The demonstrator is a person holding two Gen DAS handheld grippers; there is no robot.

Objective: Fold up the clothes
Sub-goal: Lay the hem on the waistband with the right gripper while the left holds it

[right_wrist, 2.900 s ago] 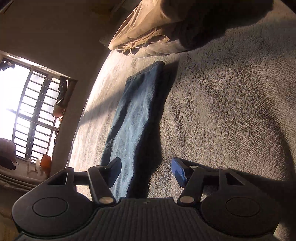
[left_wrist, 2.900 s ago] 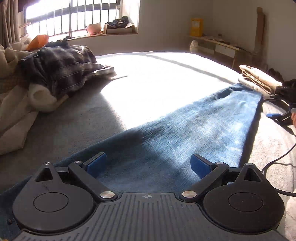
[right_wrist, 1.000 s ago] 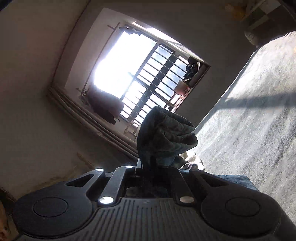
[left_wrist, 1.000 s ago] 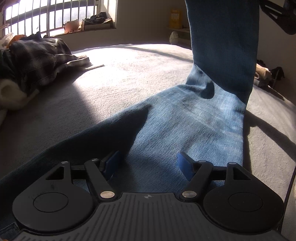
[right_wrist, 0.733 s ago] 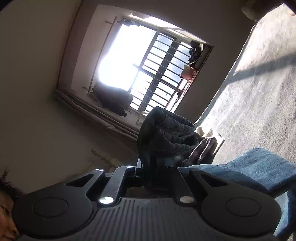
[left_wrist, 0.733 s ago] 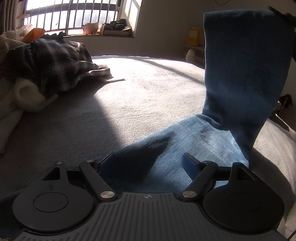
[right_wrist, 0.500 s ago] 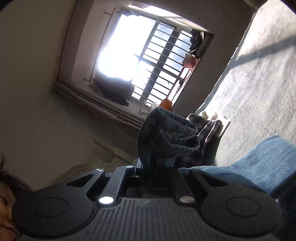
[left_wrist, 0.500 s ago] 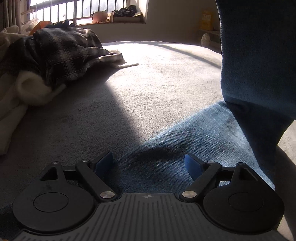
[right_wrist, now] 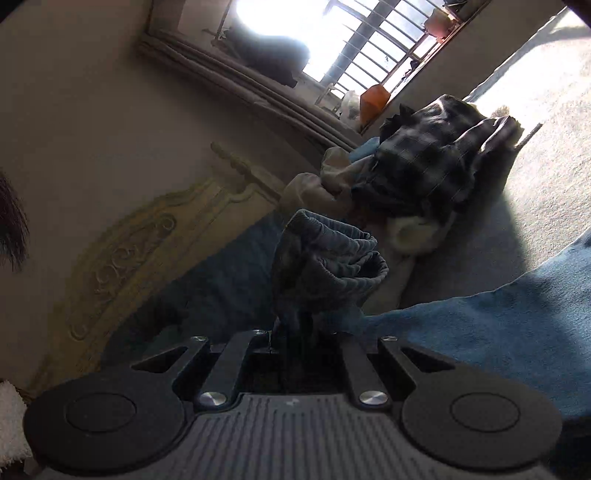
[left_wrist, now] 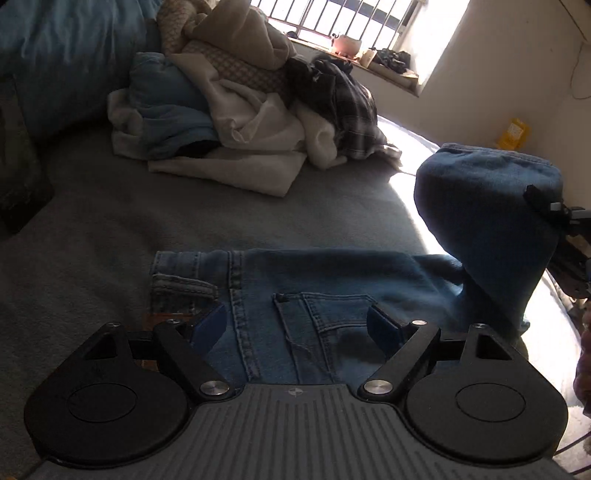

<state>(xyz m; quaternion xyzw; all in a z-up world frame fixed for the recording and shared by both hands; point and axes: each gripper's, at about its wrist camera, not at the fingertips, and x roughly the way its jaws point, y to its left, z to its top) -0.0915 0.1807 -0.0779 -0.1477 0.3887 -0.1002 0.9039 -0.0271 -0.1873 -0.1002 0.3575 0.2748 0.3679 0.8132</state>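
Denim jeans [left_wrist: 332, 280] pinched by right hand-held gripper [right_wrist: 295, 339], lying on bed [left_wrist: 221, 214].

Sunlight is streaming through a barred window [left_wrist: 343, 18], lighting the grey bed cover [left_wrist: 110, 229]. A carved cream headboard [right_wrist: 122, 251] is standing against the wall.

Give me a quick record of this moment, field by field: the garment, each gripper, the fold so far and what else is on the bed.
garment: blue jeans, waist end flat on the grey bed
left gripper: open over the back pocket, jaws lately widened then eased in, gripping nothing
right gripper: shut on the bunched leg end
fold: leg end raised, arching over towards the waist, not laid down
also on bed: clothes pile
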